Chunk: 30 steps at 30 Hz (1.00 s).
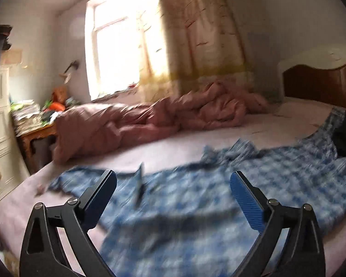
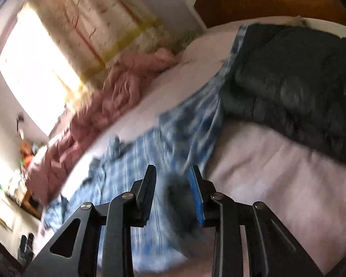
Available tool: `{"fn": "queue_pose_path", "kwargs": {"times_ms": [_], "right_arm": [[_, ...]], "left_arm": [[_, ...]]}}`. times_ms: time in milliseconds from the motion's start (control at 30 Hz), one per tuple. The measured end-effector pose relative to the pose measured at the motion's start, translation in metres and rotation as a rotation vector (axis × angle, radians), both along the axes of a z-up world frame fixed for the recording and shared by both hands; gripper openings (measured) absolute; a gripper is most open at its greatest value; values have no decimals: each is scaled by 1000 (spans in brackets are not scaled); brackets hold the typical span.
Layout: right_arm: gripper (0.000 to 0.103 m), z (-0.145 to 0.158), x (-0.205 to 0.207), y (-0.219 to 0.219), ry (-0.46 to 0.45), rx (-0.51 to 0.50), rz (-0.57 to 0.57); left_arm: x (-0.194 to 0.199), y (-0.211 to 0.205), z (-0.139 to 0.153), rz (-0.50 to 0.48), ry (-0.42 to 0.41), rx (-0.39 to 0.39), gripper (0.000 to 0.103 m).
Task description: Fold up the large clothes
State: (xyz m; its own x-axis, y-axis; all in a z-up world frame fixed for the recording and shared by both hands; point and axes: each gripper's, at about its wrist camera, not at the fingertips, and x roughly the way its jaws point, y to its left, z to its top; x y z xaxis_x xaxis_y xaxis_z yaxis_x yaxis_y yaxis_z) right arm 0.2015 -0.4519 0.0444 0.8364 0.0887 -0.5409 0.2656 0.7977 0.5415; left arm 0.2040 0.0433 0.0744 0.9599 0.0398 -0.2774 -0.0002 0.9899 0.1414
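Blue checked garment [image 1: 219, 196] is lying spread and blurred across the pale bed [image 1: 184, 143], filling the lower frame. Left hand-held gripper [image 1: 173, 191] is hanging wide open above it, empty; right hand-held gripper [image 2: 173, 184] is sitting partly open, nothing pinched, dark folded clothing [image 2: 299, 87] upper right.

A shirt [image 1: 219, 191] is lying spread across the near part of the bed [image 1: 196, 143]. Behind it, a quilt [image 1: 150, 120] is lying bunched along the bed's far side, under the window [image 1: 113, 43]. A folded jacket [image 2: 295, 87] is sitting on the bed right of the shirt, near the headboard [image 1: 323, 80]. A table [image 1: 39, 133] is standing left of the bed.
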Motion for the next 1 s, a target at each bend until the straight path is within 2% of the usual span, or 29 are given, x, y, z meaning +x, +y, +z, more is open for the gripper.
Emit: {"fn": "queue_pose_path", "kwargs": {"times_ms": [67,133,200,267,333,400,500,600,633,700,733,767,833,933,1000], "right_arm": [[47,10,14,-11,1,-29,-5],[47,15,32,-23,18,-57,-26],[47,11,53,-40,33,-18,-34],[47,-3,70,-59,56,83,-51],[47,-21,88,-76,96,138,-61],[47,-39,107,-81,142,134,-47],[47,-69,122,-86,183,179,-40],[47,-81,124,-90,158,178,-90],[45,-82,127,-90,156,159,-102],[29,-84,136,-87,148,141,-90],[7,-84,139,-85,135,148,-68],[3,-84,141,-85,121,153,-50],[3,-70,134,-76,58,122,-29],[3,-40,124,-50,-20,48,89],[2,-30,122,-20,-23,42,282]], "left_arm": [[13,-11,2,-61,-10,-43,103],[31,-18,-1,-87,-5,-91,103],[48,-23,-12,-47,30,-107,103],[60,-22,-27,-27,54,-119,103],[72,-20,-44,-24,83,-123,103],[81,-17,-57,-16,100,-114,103],[86,-7,-70,-11,139,-161,103],[88,1,-75,15,144,-201,103],[89,2,-78,25,156,-208,103],[92,3,-81,31,179,-212,103],[94,3,-82,37,186,-206,103],[93,2,-82,42,185,-199,103],[90,-2,-81,40,171,-182,103],[86,-8,-80,36,153,-151,103],[86,-10,-80,36,154,-137,103]]}}
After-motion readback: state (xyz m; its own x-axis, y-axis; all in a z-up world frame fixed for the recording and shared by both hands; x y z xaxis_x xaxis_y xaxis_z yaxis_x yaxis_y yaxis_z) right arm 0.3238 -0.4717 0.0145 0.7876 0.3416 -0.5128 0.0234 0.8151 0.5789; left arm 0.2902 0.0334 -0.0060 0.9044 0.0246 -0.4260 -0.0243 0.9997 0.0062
